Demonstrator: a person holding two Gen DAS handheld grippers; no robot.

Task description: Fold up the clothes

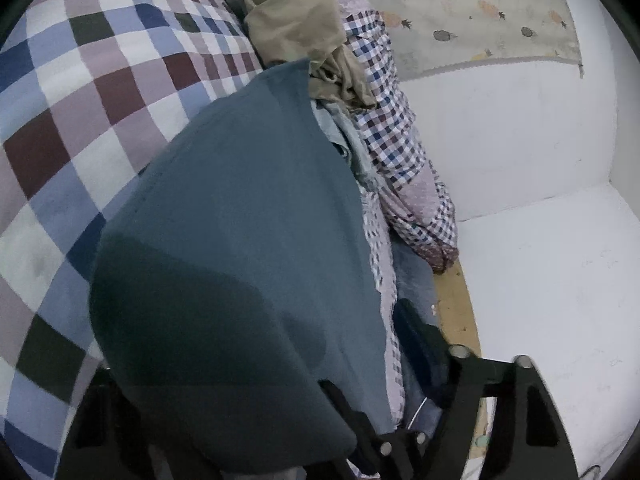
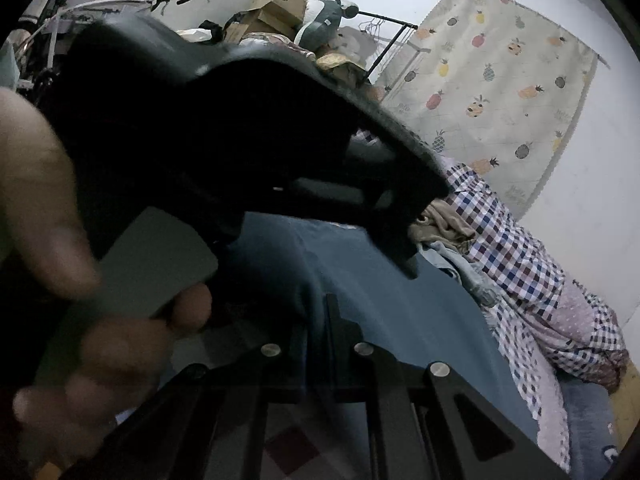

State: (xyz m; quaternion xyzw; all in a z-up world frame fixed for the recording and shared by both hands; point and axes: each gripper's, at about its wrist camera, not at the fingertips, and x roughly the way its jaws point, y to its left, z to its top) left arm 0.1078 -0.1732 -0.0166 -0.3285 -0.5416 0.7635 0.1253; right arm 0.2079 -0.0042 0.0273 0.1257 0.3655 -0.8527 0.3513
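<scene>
A teal-blue garment (image 1: 248, 208) hangs over the left half of my left gripper (image 1: 312, 316) and hides its left finger. The right finger (image 1: 416, 340) stands far out to the side, clear of the cloth, so the jaws are open. In the right wrist view the same garment (image 2: 400, 320) spreads over the bed, and my right gripper (image 2: 332, 306) has its fingers together on a pinch of it. The left gripper's black body (image 2: 224, 132), held by a hand (image 2: 36, 200), fills the upper left and hovers over the cloth.
A checked quilt (image 1: 80, 112) covers the bed. Along the wall lie a khaki garment (image 1: 304, 32), a small-checked shirt (image 1: 392, 120) and pale blue cloth (image 1: 356, 148). A white wall (image 1: 520, 140) bears a pineapple-print sheet (image 2: 492, 80). Boxes (image 2: 276, 4) and a rack stand behind.
</scene>
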